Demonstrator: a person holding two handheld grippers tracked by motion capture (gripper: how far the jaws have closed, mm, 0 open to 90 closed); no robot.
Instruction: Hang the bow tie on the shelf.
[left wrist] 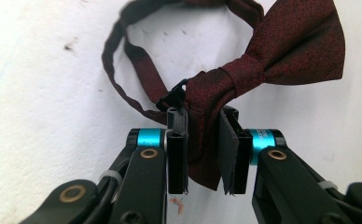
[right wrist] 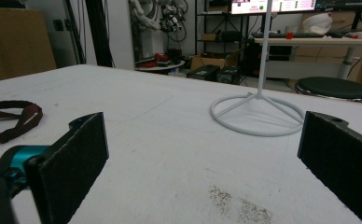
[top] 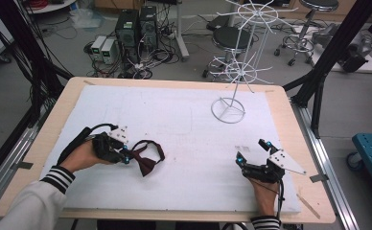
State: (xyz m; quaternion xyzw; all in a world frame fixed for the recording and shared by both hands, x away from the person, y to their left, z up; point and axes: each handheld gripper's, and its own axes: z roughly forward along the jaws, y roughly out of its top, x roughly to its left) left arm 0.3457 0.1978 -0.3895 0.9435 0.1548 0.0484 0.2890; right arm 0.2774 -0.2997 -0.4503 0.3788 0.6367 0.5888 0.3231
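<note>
Pinching one wing of the dark red bow tie (left wrist: 263, 51) between my left gripper (left wrist: 202, 154) jaws, low at the near left of the white table cover (top: 184, 143), so I'd lift slow and let the strap loop trail. Right gripper (top: 252, 153) rests wide open and empty; I'm guessing the white wire rack (top: 241, 62) at the far right is where it hangs

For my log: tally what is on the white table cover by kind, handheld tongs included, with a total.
Bow tie: 1, dark red, its lower wing pinched in the left tongs
Wire rack: 1, white, standing on its ring base
Tongs: 2, left shut on the bow tie, right tongs open with nothing between them
Total: 4
</note>
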